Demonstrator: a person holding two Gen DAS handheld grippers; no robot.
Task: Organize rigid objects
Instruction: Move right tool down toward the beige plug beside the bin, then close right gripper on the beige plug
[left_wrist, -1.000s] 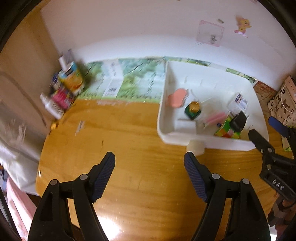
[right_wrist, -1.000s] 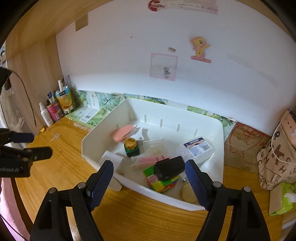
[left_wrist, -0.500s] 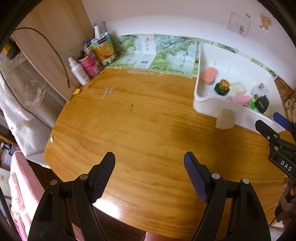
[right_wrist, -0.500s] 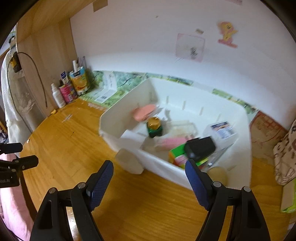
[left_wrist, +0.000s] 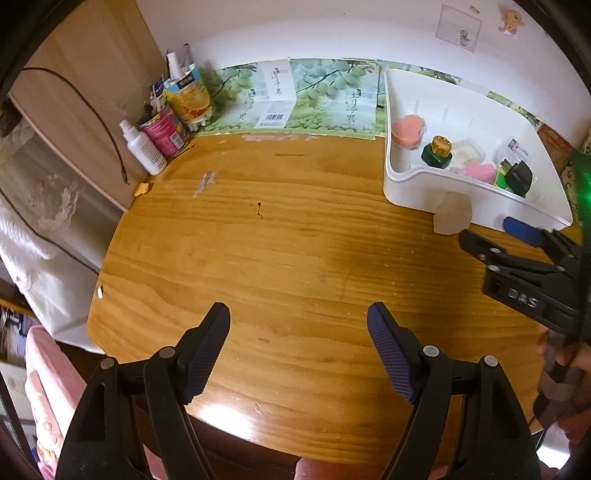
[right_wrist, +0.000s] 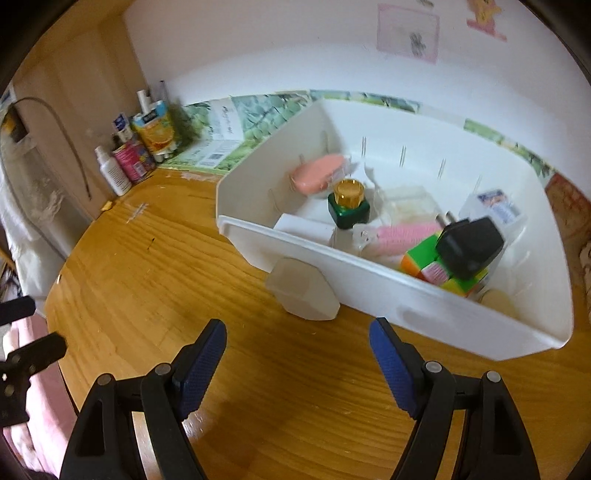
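A white bin (right_wrist: 388, 295) sits on the wooden table (left_wrist: 277, 258), also in the left wrist view (left_wrist: 410, 184). It holds a pink soap-like piece (right_wrist: 317, 173), a green bottle with a gold cap (right_wrist: 349, 205), a pink brush (right_wrist: 402, 234), a colour cube (right_wrist: 432, 266), a black adapter (right_wrist: 469, 247) and a small labelled box (right_wrist: 496, 206). A translucent cap-like piece (right_wrist: 303, 293) stands on the table against the bin's front wall. My right gripper (right_wrist: 297, 360) is open and empty just before it. My left gripper (left_wrist: 299, 343) is open and empty over bare table, far left of the bin.
Bottles and cans (left_wrist: 166, 122) stand at the table's back left corner by a wooden panel. Printed green cartons (left_wrist: 295, 96) lie along the wall. A pink cloth (left_wrist: 40, 387) is below the table's left edge. Bags sit right of the bin.
Both grippers have pulled back from the bin toward the table's front edge. The right gripper has lowered and now faces the translucent piece. Both stay open.
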